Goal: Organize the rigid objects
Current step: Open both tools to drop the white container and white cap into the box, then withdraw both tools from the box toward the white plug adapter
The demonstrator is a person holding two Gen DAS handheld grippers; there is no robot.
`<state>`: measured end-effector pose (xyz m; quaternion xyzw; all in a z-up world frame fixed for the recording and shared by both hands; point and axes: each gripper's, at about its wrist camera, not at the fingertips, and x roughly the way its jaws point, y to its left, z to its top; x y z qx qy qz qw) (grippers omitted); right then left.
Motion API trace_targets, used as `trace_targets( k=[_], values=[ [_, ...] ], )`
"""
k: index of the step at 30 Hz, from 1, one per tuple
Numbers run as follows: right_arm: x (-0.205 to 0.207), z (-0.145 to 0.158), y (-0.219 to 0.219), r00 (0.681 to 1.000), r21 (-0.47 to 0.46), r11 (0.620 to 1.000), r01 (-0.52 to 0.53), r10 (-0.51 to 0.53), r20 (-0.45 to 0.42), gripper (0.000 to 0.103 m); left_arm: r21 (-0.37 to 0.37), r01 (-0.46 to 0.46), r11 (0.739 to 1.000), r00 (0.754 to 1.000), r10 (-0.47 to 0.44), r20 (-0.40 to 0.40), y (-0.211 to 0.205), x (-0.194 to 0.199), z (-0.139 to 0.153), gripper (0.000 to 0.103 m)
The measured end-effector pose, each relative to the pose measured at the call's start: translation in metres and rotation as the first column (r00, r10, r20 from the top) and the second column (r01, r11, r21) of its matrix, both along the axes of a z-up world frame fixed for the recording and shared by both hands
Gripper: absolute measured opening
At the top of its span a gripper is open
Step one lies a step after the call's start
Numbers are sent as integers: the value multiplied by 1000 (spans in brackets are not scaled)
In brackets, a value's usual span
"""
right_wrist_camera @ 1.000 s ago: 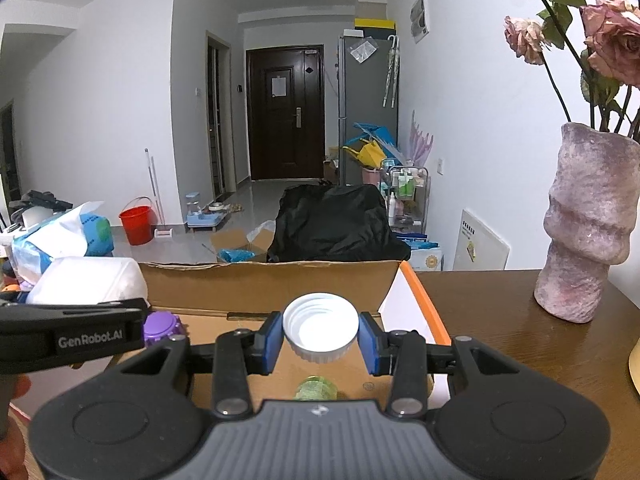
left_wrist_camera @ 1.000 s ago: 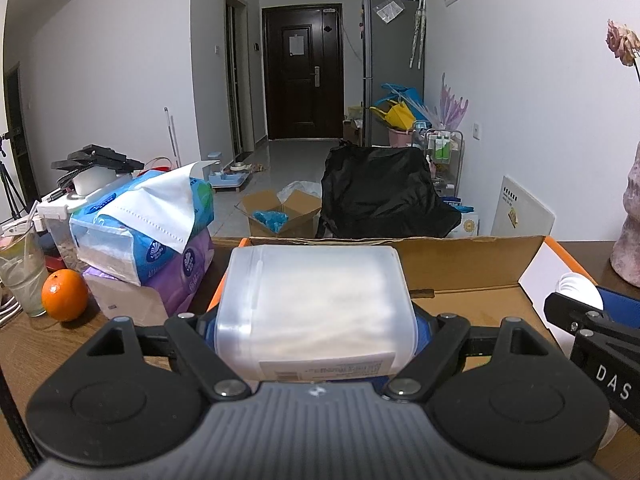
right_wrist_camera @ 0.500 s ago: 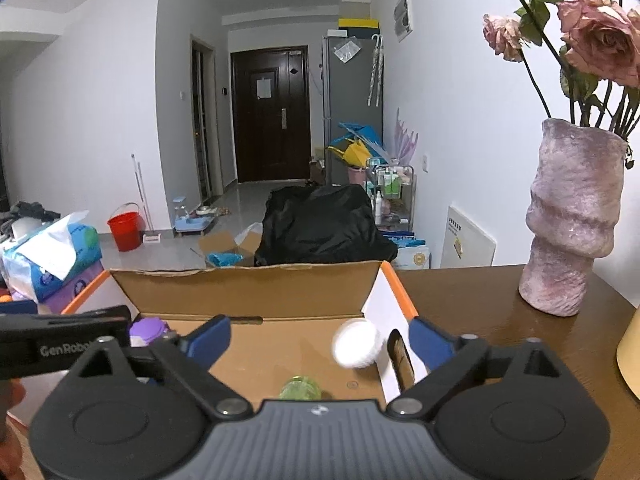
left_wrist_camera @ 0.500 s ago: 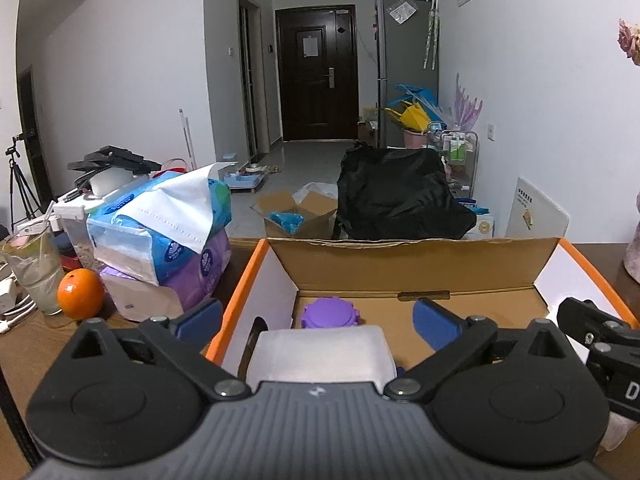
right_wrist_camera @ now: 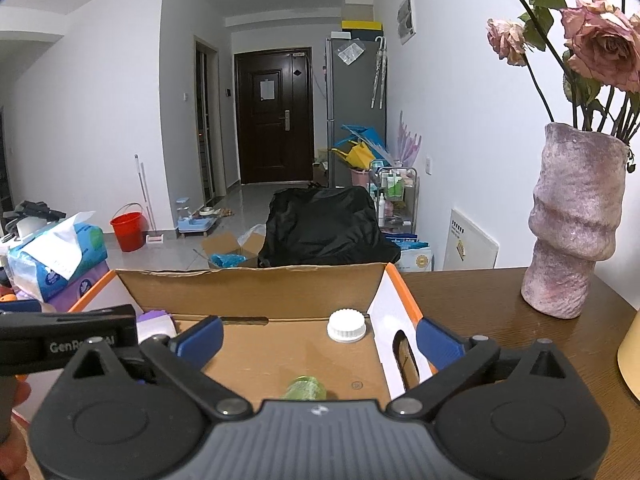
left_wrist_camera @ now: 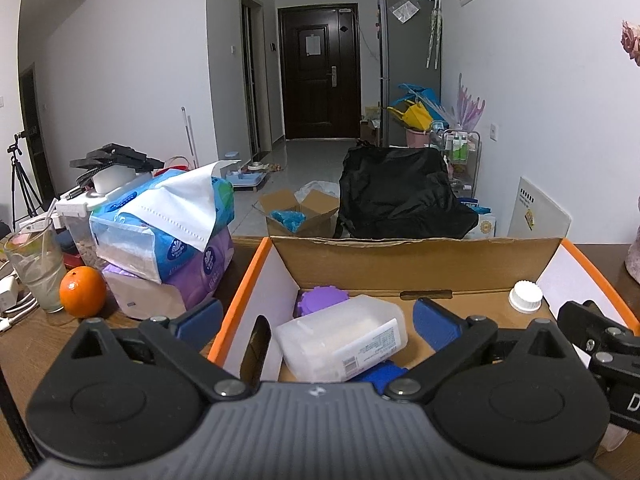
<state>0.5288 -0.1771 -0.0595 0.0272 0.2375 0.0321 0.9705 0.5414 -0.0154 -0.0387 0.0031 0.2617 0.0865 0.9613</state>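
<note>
In the left wrist view, the left claw (left_wrist_camera: 316, 322) is spread wide and empty above the orange-edged cardboard box (left_wrist_camera: 416, 260); a translucent white plastic container (left_wrist_camera: 340, 338) is seen lying inside, a round purple lid (left_wrist_camera: 320, 300) at its 11 o'clock.

In the right wrist view, the right claw (right_wrist_camera: 320, 338) is likewise released; a white ribbed screw cap (right_wrist_camera: 346, 325) rests on the box floor at 1 o'clock.

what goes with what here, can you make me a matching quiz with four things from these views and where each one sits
Things:
1. white cap
2. translucent container
3. orange
4. pink vase

Places:
A. on the table beside the drinking glass
B. on the table right of the cardboard box
C. inside the box, far right corner
D. inside the box, lying tilted near the left wall

Pairs: 1-C, 2-D, 3-A, 4-B
</note>
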Motion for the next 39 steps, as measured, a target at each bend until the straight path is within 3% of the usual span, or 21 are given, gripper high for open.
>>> trace_targets(
  k=[19, 39],
  values=[
    [-20, 5, -1, 1000, -10, 1000, 0, 0, 10, 103, 13, -2, 1000, 1000, 1, 8, -2, -18, 0, 103],
    [-76, 13, -8, 1000, -23, 1000, -4, 4, 22, 103, 17, 12, 1000, 1000, -12, 22, -5, -73, 5, 103]
  ],
)
